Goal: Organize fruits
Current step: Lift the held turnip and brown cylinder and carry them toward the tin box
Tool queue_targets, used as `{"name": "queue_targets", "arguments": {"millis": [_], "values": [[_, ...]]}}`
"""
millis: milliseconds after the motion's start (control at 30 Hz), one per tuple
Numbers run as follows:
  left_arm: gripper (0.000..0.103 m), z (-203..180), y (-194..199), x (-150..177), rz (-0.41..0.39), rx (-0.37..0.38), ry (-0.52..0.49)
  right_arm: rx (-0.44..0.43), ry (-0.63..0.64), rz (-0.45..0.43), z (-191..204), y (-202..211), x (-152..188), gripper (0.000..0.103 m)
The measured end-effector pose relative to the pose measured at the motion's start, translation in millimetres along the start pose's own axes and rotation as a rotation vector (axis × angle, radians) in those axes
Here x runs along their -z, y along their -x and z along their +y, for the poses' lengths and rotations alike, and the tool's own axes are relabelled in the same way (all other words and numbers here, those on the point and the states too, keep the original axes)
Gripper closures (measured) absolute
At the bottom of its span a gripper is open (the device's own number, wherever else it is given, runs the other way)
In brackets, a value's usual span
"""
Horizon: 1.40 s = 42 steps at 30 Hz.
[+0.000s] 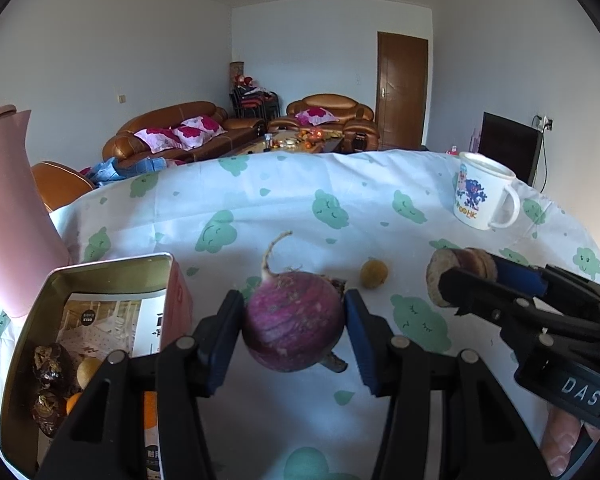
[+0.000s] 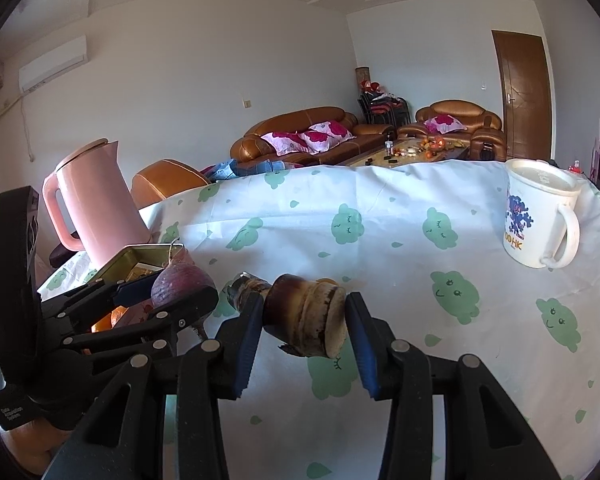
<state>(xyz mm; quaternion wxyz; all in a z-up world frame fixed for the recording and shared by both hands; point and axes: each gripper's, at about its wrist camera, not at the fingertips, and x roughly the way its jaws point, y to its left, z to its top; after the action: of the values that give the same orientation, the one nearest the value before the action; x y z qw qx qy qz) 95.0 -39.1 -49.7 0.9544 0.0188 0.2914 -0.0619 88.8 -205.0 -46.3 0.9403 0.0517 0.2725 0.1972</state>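
While my left gripper (image 1: 294,322) pinches a purple radish (image 1: 294,320) between its blue fingers (image 1: 226,338), I see the root lifted clear of the surface (image 1: 260,208), its thin tail curling upward and a stub poking out underneath. My right gripper (image 2: 304,322) is clamped on a brown, ringed chunk of root (image 2: 306,314), its pale cut face turned toward the right finger, and this piece too hangs above the cloth. From the left wrist view the right gripper (image 1: 460,280) comes in from the right with the brown chunk (image 1: 460,276) at its tip; a bit of the person's hand (image 1: 562,440) shows beneath its handle. A small yellowish round fruit (image 1: 374,275) lies on the surface between the two held items, a little farther back. To the left of the radish stands an open metal tin (image 1: 100,268) with printed paper inside, plus dark wrinkled fruits (image 1: 50,366), a pale round one (image 1: 87,372) and something orange (image 1: 73,402) in its near corner. Behind the tin rises a pink kettle (image 2: 100,204), and a white mug (image 2: 540,216) with a blue cartoon print stands well apart at the far right. I make out the surface draped in a white cloth with green cloud faces.
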Motion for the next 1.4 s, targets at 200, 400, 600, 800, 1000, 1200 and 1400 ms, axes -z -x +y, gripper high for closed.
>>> {"name": "queue_targets", "arguments": {"millis": [200,400,600,800,1000,1200,1400], "values": [[0.050,0,3,0,-0.012,-0.003,0.000,-0.001,-0.002,-0.011,0,3,1,0.059],[0.050,-1,5,-1,-0.025,-0.006,-0.005,0.002,0.001,-0.022,0,5,1,0.059],[0.050,-1,8,1,-0.041,-0.011,-0.003,0.006,0.009,-0.042,1,9,1,0.059],[0.050,-2,11,1,-0.060,-0.014,-0.008,0.009,0.023,-0.066,3,13,1,0.059],[0.050,-2,14,1,-0.078,-0.017,-0.009,0.013,0.045,-0.091,7,18,1,0.059],[0.050,-1,18,2,-0.099,-0.023,-0.004,0.012,0.056,-0.115,10,22,1,0.059],[0.050,-1,23,3,-0.122,-0.025,-0.004,0.014,0.071,-0.140,13,27,3,0.059]]}}
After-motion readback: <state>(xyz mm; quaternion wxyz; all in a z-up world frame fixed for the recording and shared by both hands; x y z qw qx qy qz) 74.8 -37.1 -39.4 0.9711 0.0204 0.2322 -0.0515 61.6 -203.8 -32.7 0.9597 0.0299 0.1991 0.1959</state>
